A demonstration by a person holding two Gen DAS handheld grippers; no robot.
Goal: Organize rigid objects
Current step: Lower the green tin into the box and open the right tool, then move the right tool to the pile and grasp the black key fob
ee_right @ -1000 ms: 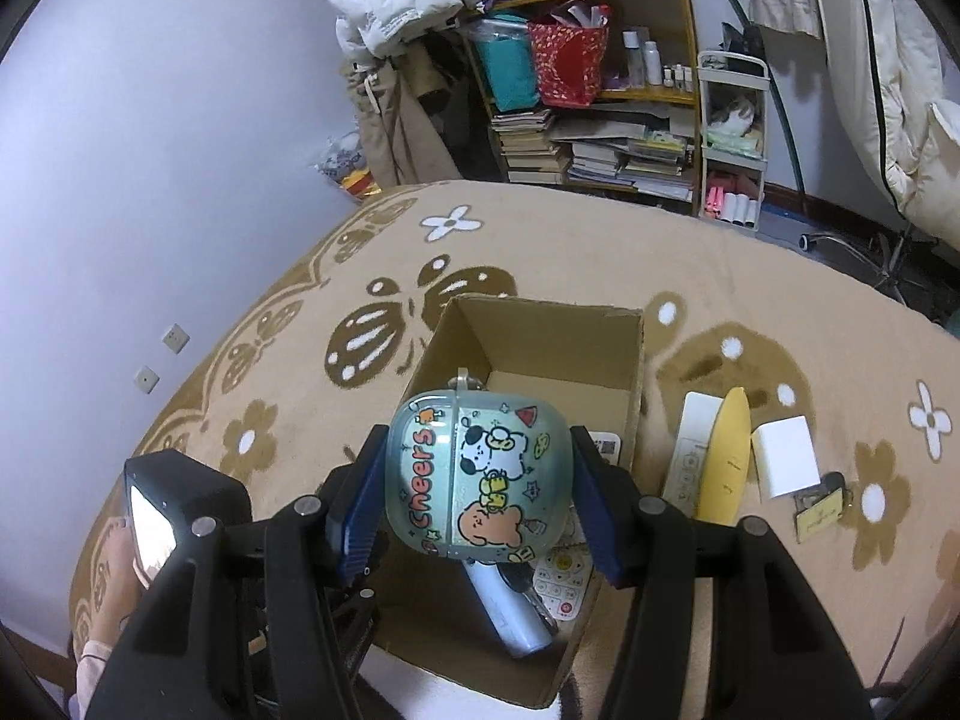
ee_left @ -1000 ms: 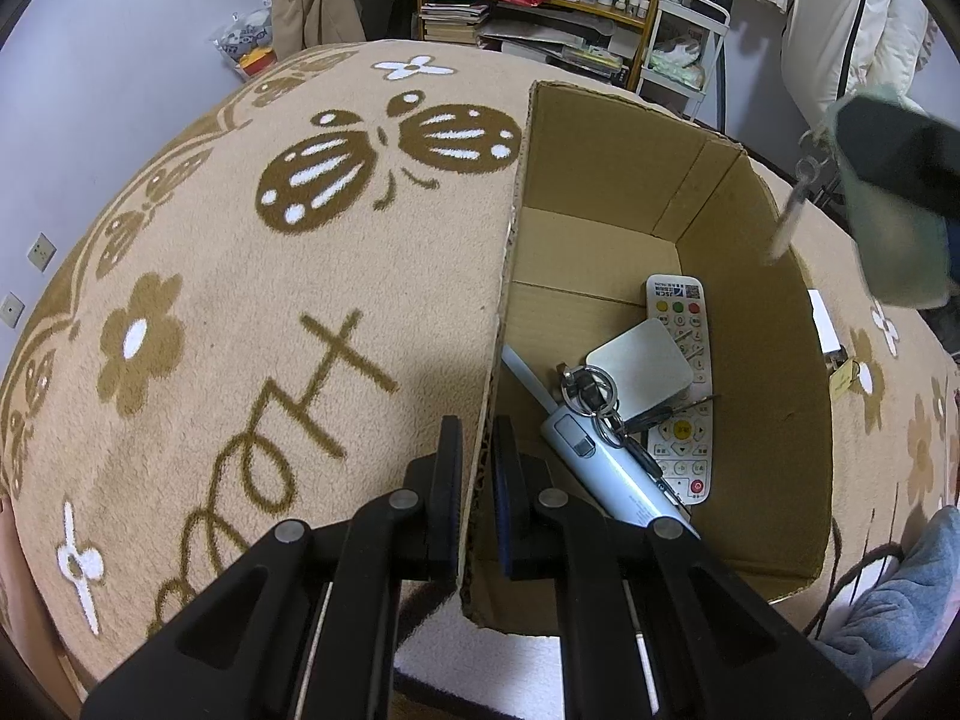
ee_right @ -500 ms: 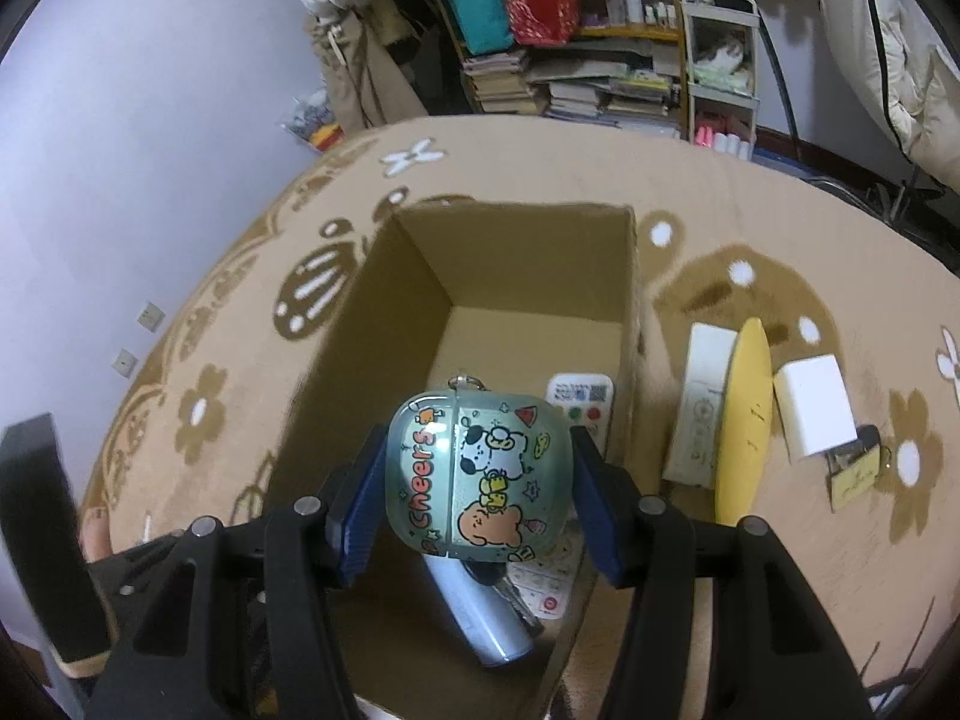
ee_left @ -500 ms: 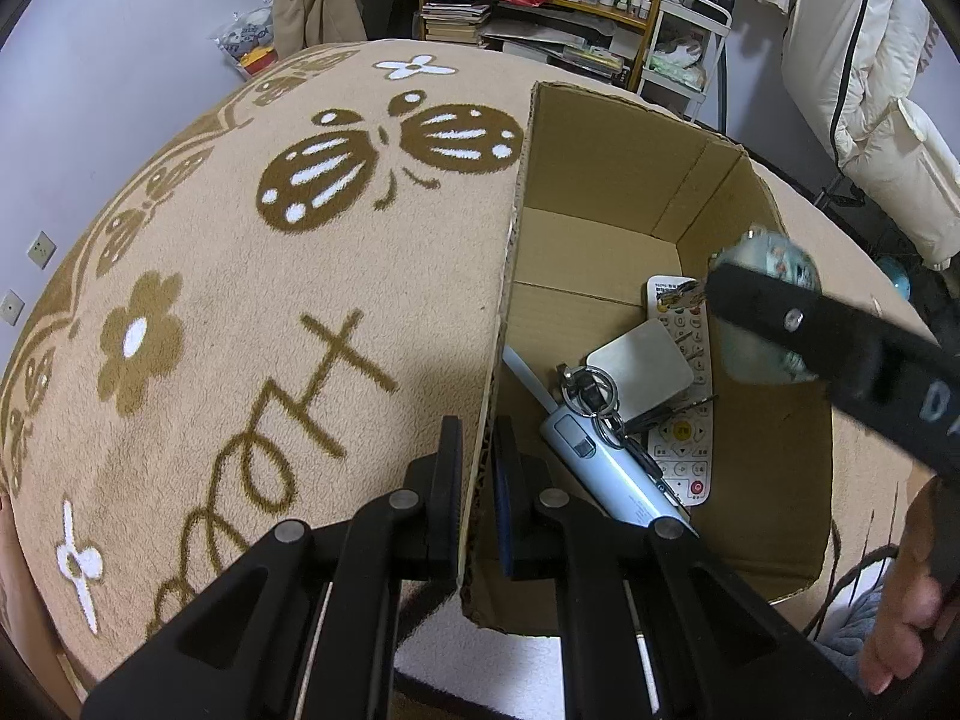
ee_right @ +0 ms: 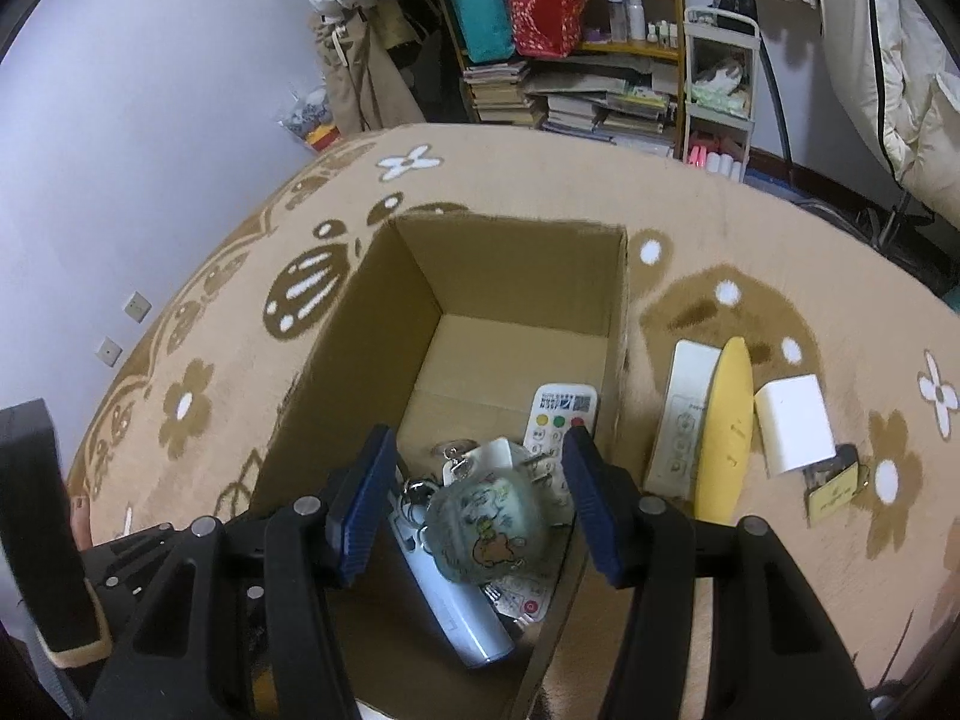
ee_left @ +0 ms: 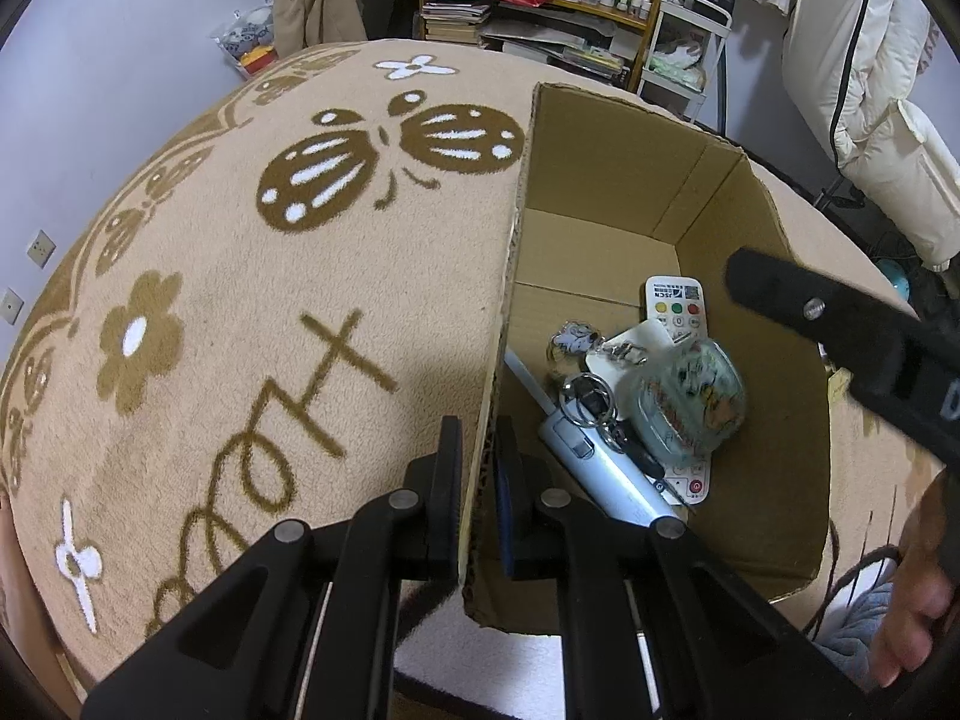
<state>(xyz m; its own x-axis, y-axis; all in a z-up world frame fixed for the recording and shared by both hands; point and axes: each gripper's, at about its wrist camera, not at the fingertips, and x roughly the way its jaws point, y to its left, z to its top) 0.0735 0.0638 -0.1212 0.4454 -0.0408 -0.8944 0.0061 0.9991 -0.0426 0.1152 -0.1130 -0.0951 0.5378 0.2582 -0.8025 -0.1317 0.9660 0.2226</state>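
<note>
Left wrist view: left gripper (ee_left: 480, 468) fingers clamped on cardboard box (ee_left: 606, 174) near-left wall; cartoon case (ee_left: 690, 402) lying inside atop remote (ee_left: 678, 312). Right wrist view: right gripper (ee_right: 480, 504) fingers spread apart, empty, above case (ee_right: 486, 522) in box.

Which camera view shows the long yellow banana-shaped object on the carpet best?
The right wrist view: the long yellow banana-shaped object lies fully visible on the beige carpet, right of the cardboard box, between two white items. The left wrist view does not show it; the box wall blocks that side.
</note>
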